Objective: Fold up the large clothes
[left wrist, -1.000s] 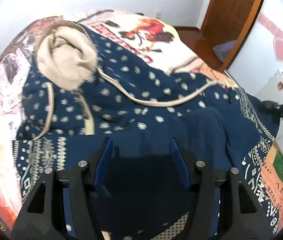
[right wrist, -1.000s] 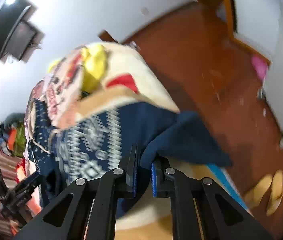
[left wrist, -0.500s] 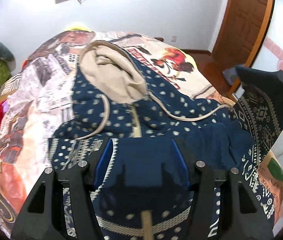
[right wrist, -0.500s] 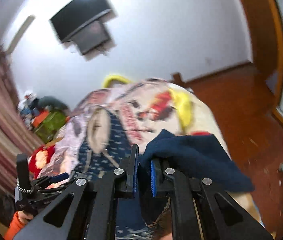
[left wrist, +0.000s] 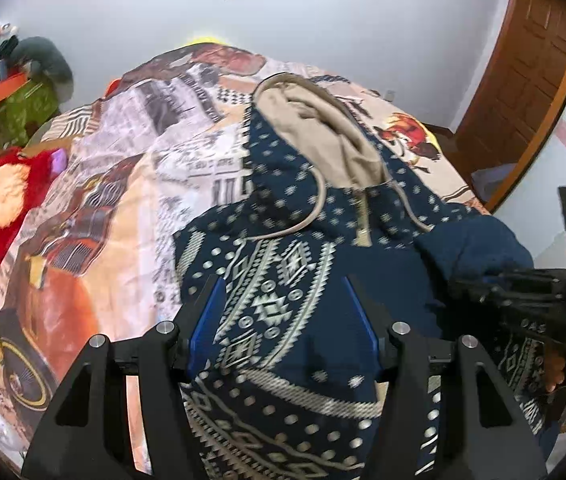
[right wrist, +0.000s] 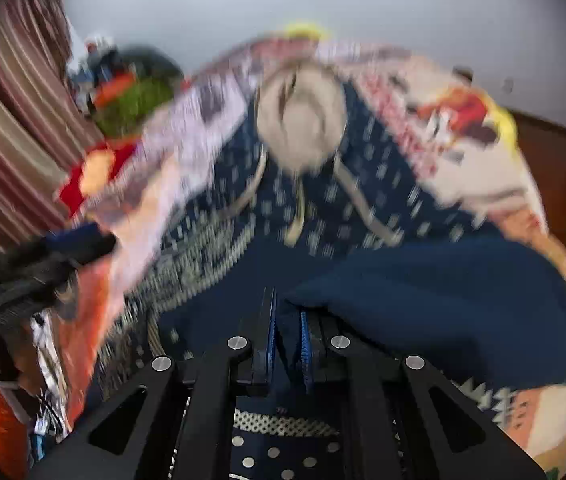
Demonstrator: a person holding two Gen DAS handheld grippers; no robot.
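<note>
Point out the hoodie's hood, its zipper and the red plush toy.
Hood (left wrist: 323, 136), left wrist view, beige lining.
Zipper (left wrist: 362, 220), left wrist view, tape below the collar.
Red plush toy (left wrist: 7, 196), left wrist view, pale face patch.

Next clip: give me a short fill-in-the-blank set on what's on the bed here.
1. The navy hoodie lies on a printed ____.
2. The hood lining is ____ in colour.
3. The right claw is ____ on navy fabric.
4. A ____ door stands at the right of the left wrist view.

Missing words: bedspread; beige; shut; wooden
</note>
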